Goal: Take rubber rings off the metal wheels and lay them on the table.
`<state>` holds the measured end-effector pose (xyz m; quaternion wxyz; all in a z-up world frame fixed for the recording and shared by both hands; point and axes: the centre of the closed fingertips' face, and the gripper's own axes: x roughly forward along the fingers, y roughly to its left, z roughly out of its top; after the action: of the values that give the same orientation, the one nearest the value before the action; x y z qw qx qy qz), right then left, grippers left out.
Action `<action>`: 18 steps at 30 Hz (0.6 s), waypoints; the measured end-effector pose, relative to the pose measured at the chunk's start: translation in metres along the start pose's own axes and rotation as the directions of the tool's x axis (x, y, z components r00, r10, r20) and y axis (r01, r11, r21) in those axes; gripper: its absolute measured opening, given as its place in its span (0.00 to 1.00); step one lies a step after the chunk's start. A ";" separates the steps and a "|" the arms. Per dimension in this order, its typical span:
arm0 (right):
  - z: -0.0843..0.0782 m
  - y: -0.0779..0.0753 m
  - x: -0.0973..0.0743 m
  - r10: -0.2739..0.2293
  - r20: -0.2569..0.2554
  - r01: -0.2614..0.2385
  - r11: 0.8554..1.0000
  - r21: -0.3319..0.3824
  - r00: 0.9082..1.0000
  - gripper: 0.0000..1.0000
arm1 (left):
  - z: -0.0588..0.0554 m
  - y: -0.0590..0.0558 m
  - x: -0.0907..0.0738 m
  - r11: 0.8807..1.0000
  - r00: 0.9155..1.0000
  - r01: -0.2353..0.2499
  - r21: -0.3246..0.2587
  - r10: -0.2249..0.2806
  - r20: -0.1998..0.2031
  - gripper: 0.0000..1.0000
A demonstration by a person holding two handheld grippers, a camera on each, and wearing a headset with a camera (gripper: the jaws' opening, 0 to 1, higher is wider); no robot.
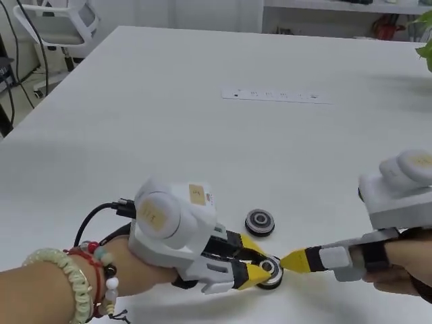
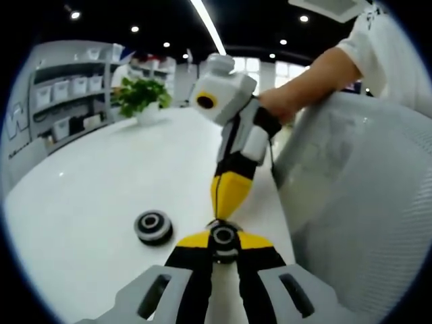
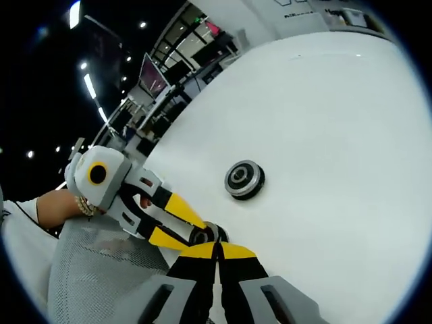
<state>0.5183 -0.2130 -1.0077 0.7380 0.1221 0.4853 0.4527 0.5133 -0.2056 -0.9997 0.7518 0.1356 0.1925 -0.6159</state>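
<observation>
A small metal wheel (image 1: 273, 268) with a black rubber ring sits between the yellow tips of my left gripper (image 1: 263, 267), which is shut on it just above the white table (image 1: 202, 121). In the left gripper view the held wheel (image 2: 224, 240) sits between my jaws. My right gripper (image 1: 284, 261) comes in from the right, jaws shut, its point touching that wheel's rim. I cannot tell whether it pinches the ring. A second ringed wheel (image 1: 260, 221) lies flat on the table just behind; it also appears in the gripper views (image 2: 153, 226) (image 3: 244, 179).
A white socket strip (image 1: 277, 95) lies flat mid-table, well behind the work. A white chair (image 1: 61, 23) stands off the far left corner. A potted plant (image 2: 142, 100) stands at the table's right side. The near table edge is close to my hands.
</observation>
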 end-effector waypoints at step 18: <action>0.000 0.009 0.001 0.031 0.002 -0.031 0.999 0.037 1.000 0.00 | -0.001 0.000 0.000 1.000 1.000 -0.002 0.005 0.002 -0.001 0.14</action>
<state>0.5136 -0.2075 -1.0026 0.7289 0.1436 0.4911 0.4548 0.5132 -0.2058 -1.0005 0.7518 0.1382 0.1912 -0.6157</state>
